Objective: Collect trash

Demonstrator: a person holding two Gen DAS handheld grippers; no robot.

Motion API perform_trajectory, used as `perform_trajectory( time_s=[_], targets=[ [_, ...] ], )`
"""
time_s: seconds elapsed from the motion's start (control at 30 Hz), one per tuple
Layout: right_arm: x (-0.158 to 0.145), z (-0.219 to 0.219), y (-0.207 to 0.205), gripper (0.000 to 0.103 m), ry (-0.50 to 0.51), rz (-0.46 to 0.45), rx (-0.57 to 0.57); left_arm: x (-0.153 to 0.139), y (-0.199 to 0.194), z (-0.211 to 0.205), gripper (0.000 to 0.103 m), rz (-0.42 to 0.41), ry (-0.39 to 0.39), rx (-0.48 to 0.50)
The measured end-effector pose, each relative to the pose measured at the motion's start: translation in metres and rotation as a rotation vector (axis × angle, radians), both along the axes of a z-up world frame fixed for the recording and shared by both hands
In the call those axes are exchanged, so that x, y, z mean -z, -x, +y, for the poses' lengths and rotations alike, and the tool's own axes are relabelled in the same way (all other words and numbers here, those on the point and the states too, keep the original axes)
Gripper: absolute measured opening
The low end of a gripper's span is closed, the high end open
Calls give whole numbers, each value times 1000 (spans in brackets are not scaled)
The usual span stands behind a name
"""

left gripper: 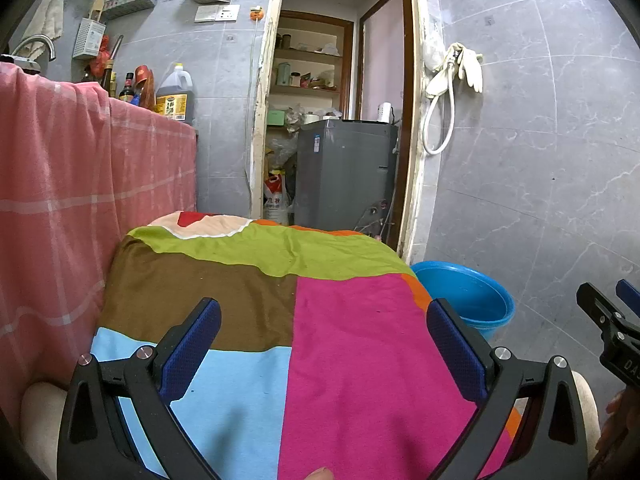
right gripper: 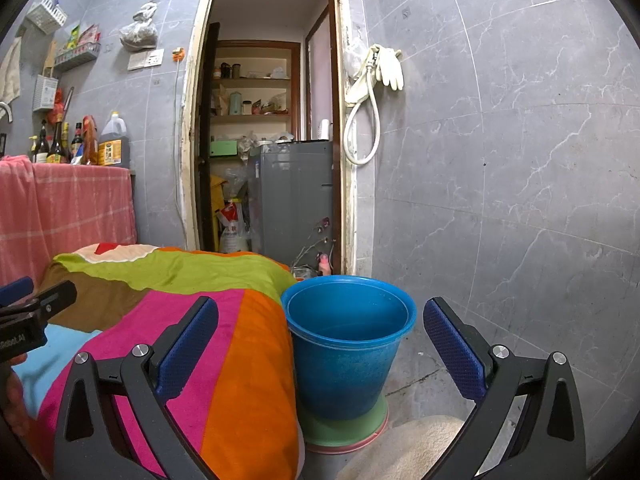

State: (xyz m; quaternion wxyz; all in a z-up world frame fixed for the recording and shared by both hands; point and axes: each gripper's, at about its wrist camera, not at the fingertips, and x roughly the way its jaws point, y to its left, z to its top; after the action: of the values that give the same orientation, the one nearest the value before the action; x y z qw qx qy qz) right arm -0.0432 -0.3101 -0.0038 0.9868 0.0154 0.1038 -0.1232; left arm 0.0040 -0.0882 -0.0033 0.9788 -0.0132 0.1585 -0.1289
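the left gripper (left gripper: 324, 344) hung over the patchwork cloth (left gripper: 248, 320), jaws wide apart. the right gripper (right gripper: 320, 344) faced the blue bucket (right gripper: 348, 344), jaws also apart, nothing held.

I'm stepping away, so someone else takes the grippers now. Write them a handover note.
Left gripper: fingers wide open, empty, held over the multicoloured cloth covering the table.
Right gripper: fingers wide open, empty, aimed at the blue bucket.
The bucket stands on the floor against the table's right edge, stacked in green and pink ones; nothing shows inside it from here.
No trash is visible on the cloth or on the floor in either view.
Done: nothing that can be confirmed from these views.
Left: find the trash, pick it up and drop it in the bucket, probably the bin for it.
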Motion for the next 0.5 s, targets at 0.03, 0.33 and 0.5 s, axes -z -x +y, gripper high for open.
perform_trajectory(
  time_s=[0.03, 0.33, 0.5],
  targets=[
    [0, 0, 0, 103, -1, 0, 0, 1, 0, 0, 101, -1, 0, 0],
    [0, 1, 0, 103, -1, 0, 1, 0, 0, 2, 101, -1, 0, 1],
    [0, 1, 0, 103, -1, 0, 1, 1, -1, 3, 101, -1, -1, 2]
  ],
)
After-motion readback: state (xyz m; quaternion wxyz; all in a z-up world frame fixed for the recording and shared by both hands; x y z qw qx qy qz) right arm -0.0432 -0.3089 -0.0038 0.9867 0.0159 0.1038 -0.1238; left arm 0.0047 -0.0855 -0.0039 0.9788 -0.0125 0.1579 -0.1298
